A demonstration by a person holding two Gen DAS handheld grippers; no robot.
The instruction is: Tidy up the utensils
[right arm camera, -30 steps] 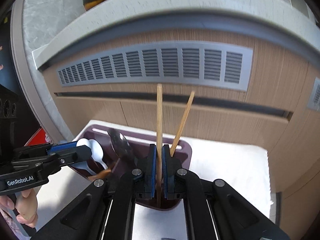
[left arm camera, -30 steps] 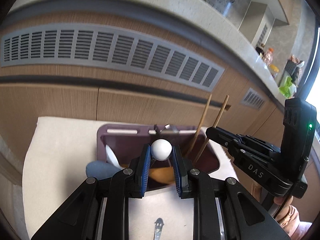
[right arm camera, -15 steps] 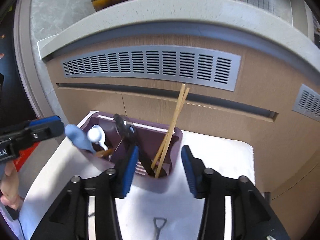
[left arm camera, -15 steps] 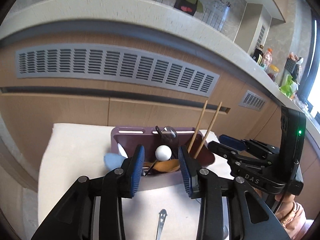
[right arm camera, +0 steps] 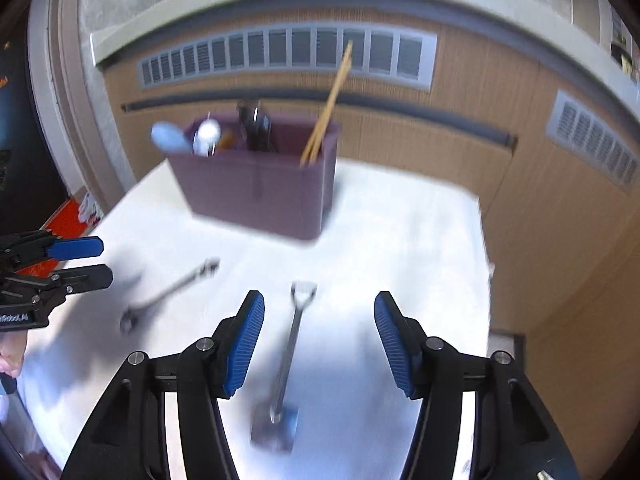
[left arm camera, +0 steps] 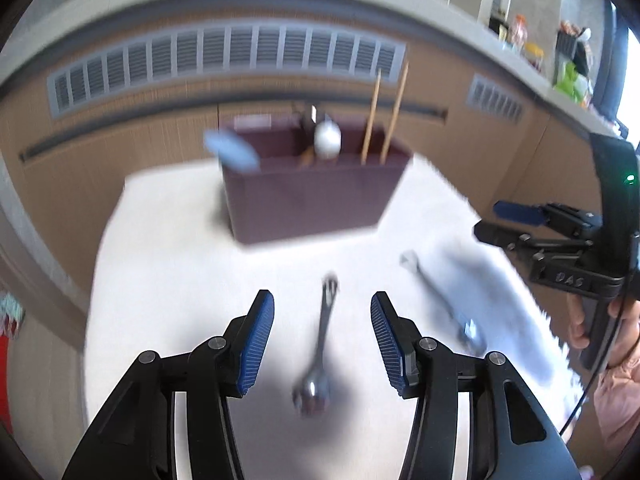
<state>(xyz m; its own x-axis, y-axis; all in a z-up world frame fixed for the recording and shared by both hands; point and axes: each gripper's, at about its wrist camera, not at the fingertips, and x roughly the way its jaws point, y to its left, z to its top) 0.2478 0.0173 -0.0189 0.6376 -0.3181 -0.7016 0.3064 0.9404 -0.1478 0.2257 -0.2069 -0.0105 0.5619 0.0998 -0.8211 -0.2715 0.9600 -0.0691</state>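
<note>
A maroon utensil holder point(left arm camera: 316, 188) point(right arm camera: 260, 188) stands at the far side of the white table point(left arm camera: 160, 248). In it are two chopsticks point(left arm camera: 384, 116) point(right arm camera: 328, 108), a white spoon point(left arm camera: 327, 140) and a blue spoon point(left arm camera: 232, 152). A metal spoon point(left arm camera: 322, 344) point(right arm camera: 168, 292) lies on the table below my left gripper point(left arm camera: 322, 308), whose jaws are opening with nothing in them. A shovel-shaped metal spoon point(right arm camera: 288, 360) point(left arm camera: 440, 300) lies below my right gripper point(right arm camera: 319, 304), whose jaws are also opening and hold nothing.
Behind the table runs a wood-panelled counter front with grey vent grilles point(left arm camera: 224, 60) under a stone ledge. Each view shows the other gripper at its side point(left arm camera: 532, 220) point(right arm camera: 76, 258), with a person's hand on it point(left arm camera: 612, 320). The table's right edge point(right arm camera: 484, 240) is close.
Both grippers let go of the white spoon and the chopstick, opened, and pulled back from the holder. The two metal utensils on the table are now in view beneath them.
</note>
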